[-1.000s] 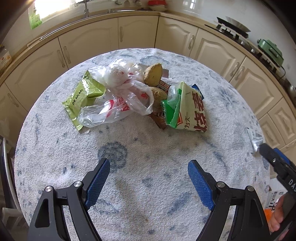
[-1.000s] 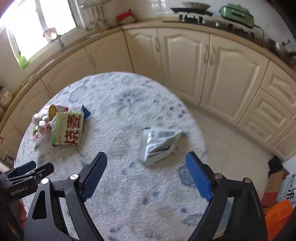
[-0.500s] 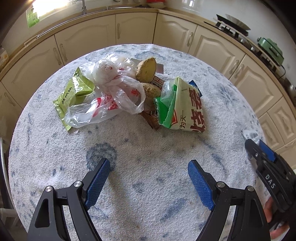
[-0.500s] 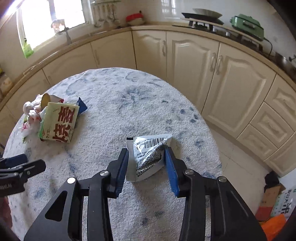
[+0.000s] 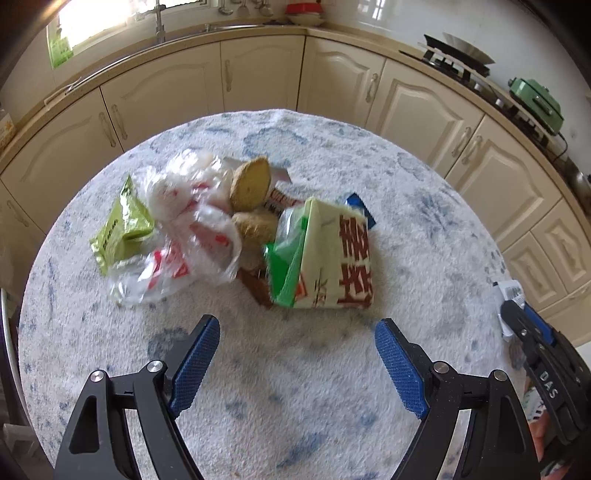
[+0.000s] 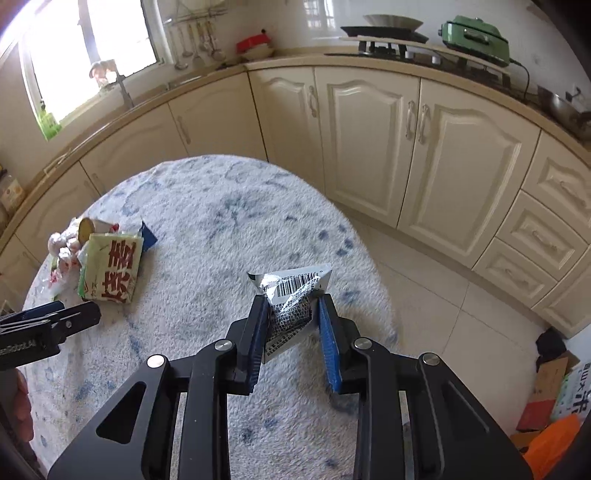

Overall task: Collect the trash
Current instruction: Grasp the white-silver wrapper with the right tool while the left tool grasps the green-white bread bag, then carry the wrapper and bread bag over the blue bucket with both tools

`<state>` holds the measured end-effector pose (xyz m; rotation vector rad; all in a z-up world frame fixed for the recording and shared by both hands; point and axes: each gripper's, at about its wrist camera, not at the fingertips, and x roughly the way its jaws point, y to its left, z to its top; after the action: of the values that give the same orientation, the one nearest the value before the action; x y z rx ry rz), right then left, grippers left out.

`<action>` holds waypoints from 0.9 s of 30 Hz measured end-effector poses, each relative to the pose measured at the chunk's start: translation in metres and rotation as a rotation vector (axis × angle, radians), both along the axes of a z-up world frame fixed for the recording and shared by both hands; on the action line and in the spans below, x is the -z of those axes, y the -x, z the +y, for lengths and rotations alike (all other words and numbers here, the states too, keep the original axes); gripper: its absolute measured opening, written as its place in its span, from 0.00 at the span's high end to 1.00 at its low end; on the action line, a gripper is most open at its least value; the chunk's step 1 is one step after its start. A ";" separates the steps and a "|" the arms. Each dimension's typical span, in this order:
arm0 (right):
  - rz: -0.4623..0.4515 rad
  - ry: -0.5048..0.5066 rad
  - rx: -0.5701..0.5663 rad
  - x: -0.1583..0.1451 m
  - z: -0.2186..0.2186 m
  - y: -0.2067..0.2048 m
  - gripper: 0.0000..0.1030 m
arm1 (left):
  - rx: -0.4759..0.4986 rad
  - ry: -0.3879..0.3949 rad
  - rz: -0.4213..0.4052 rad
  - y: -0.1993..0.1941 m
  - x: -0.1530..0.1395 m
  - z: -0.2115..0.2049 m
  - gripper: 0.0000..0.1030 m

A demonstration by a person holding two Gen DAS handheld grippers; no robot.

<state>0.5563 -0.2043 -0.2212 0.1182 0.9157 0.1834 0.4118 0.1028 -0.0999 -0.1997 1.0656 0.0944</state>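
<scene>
My right gripper (image 6: 291, 306) is closing, and its blue pads pinch a crumpled silver wrapper (image 6: 291, 284) with a barcode, near the right edge of the round table (image 6: 221, 229). My left gripper (image 5: 297, 332) stands open over bare tablecloth with nothing between its fingers. Just beyond it lies a trash pile. It holds a cream packet with red characters (image 5: 332, 254), clear plastic bags (image 5: 184, 229), a green packet (image 5: 122, 229), two potatoes (image 5: 251, 184) and a blue wrapper (image 5: 360, 206). The left wrist view shows the right gripper (image 5: 517, 317) at its right edge.
Cream cabinets (image 6: 369, 147) curve round behind the table, with a stove (image 6: 384, 33) and a green appliance (image 6: 476, 33) on the counter. On the tiled floor at the right lie cardboard boxes (image 6: 550, 373) and an orange bag (image 6: 550, 439). A hand (image 6: 18, 402) shows at the left edge.
The right gripper's jaws came together from wide apart onto the silver wrapper. The left gripper has moved closer to the trash pile, still open.
</scene>
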 end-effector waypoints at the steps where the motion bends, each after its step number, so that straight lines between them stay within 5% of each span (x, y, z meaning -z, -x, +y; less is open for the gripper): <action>1: -0.002 -0.005 0.001 -0.001 -0.002 -0.003 0.73 | -0.003 -0.005 0.003 -0.005 0.001 -0.001 0.20; 9: -0.010 -0.026 -0.014 -0.001 0.001 -0.024 0.73 | -0.019 -0.042 0.038 -0.045 0.016 -0.014 0.21; 14: 0.004 -0.033 -0.037 0.005 0.009 -0.034 0.73 | 0.052 -0.112 0.023 -0.060 0.020 -0.027 0.36; 27: 0.007 -0.039 -0.040 -0.005 0.004 -0.010 0.73 | 0.083 -0.066 -0.039 -0.015 -0.009 -0.026 0.38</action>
<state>0.5663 -0.2005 -0.2162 0.1368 0.9225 0.2387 0.4273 0.0770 -0.0909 -0.0976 1.0288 0.0510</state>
